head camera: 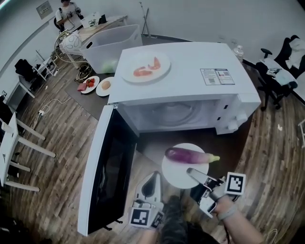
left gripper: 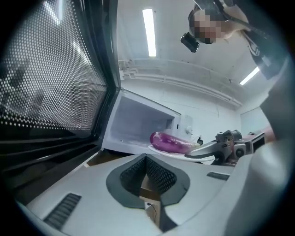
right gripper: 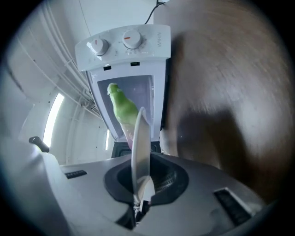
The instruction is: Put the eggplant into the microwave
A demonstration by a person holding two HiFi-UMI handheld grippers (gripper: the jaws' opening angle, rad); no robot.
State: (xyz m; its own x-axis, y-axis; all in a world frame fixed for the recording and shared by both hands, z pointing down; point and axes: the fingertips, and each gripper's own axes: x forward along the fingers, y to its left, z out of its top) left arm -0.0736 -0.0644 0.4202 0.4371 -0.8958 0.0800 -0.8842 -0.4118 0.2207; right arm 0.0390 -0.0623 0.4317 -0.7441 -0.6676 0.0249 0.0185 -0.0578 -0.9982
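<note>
A purple eggplant (head camera: 188, 155) with a green stem lies on a white plate (head camera: 177, 175) in front of the open white microwave (head camera: 190, 71). My right gripper (head camera: 195, 174) is shut on the plate's near rim; in its own view the plate (right gripper: 139, 147) runs edge-on between the pads, with the eggplant's green end (right gripper: 122, 108) beyond it. My left gripper (head camera: 153, 178) hovers left of the plate, near the open door (head camera: 107, 171), shut with nothing in it. The left gripper view shows the eggplant (left gripper: 168, 141) before the microwave's cavity (left gripper: 138, 124).
A plate with pink food (head camera: 145, 66) rests on top of the microwave. Behind it stand a clear plastic bin (head camera: 107, 45) and two small plates of food (head camera: 88, 84). A person (head camera: 66, 14) sits at a far desk. Office chairs (head camera: 281, 62) stand at the right.
</note>
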